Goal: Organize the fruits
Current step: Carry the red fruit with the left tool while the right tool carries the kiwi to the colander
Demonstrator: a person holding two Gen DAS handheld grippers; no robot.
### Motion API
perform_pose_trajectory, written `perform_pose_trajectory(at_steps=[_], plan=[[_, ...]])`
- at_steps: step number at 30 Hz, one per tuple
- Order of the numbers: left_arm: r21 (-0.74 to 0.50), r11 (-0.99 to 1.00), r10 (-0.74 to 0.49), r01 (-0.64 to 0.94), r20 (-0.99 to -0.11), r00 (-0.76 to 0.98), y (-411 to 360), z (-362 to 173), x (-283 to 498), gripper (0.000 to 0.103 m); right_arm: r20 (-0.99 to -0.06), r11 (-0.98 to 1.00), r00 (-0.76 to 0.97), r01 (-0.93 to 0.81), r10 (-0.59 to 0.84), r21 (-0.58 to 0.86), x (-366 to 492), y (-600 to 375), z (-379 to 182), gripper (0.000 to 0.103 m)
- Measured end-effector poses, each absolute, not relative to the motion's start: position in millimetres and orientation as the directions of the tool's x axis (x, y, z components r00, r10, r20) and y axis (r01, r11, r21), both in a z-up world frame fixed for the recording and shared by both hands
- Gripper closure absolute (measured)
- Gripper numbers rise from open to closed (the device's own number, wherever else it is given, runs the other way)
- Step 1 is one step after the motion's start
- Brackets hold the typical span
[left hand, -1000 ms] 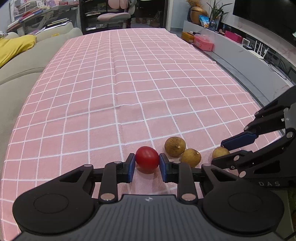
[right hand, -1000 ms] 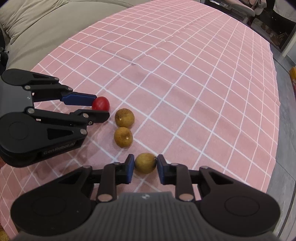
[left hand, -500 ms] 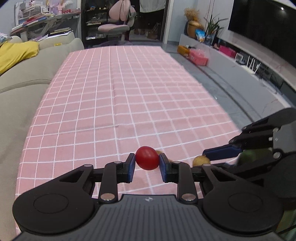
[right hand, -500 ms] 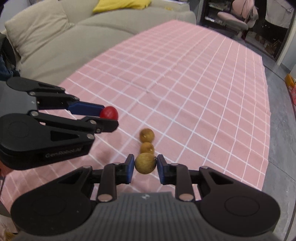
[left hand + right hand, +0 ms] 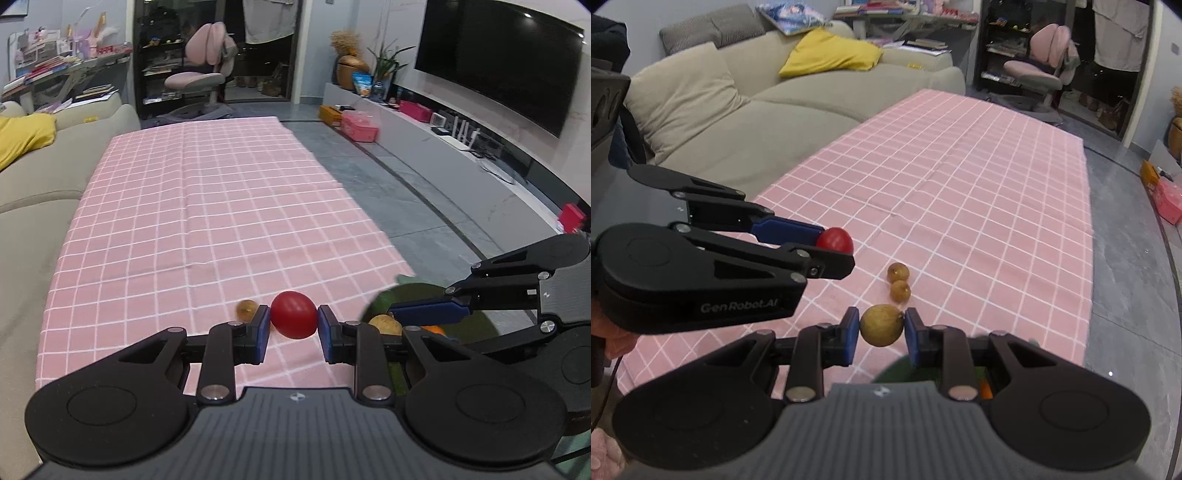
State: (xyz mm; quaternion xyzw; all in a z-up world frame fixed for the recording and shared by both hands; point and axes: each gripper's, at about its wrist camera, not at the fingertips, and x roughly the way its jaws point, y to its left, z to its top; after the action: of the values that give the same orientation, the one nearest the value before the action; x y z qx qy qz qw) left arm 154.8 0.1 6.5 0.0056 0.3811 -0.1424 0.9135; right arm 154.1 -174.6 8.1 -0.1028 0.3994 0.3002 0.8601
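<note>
Holding two small fruits aloft, we have the left gripper (image 5: 293, 334) pinched nearly closed on a red cherry tomato (image 5: 294, 314), and the right gripper (image 5: 880, 336) likewise nearly closed on a brown longan (image 5: 881, 325), each caught across its widest part between the blue pads. Both look light; we judge the tomato smooth-skinned, soft and easy to bruise or squirt out, while the longan's thin dry shell could crack, so gentle pressure at the middle suits both. Just below the right gripper a dark green dish (image 5: 905, 369) peeks out beyond the near edge of the cloth, with something orange (image 5: 985, 389) in it; we take it for the likely destination, though most of it is hidden. Farther out, two more longans (image 5: 899, 281) lie touching each other on the pink checked tablecloth (image 5: 960, 206). Beyond them the cloth runs bare and wide, a sofa (image 5: 713, 110) along its left edge and open floor (image 5: 1126, 258) on the right, leaving ample room for moving.
</note>
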Motion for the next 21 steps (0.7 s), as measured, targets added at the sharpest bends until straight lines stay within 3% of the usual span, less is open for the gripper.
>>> perform_pose_trajectory(at_steps=[9,21], plan=[[-0.152,0.925,-0.350,0.348,-0.701,0.621,-38.5,6.8,135.9,0.072,-0.726,0.862,0.554,-0.496,0.407,0.105,108.3,-235.3,5.4,0.080],[-0.288,0.872,-0.462,0.395,-0.750,0.473,-85.7,-33.2,140.5,0.072,-0.757,0.923,0.565,-0.362,0.328,0.129,81.9,-289.2,-20.4,0.080]])
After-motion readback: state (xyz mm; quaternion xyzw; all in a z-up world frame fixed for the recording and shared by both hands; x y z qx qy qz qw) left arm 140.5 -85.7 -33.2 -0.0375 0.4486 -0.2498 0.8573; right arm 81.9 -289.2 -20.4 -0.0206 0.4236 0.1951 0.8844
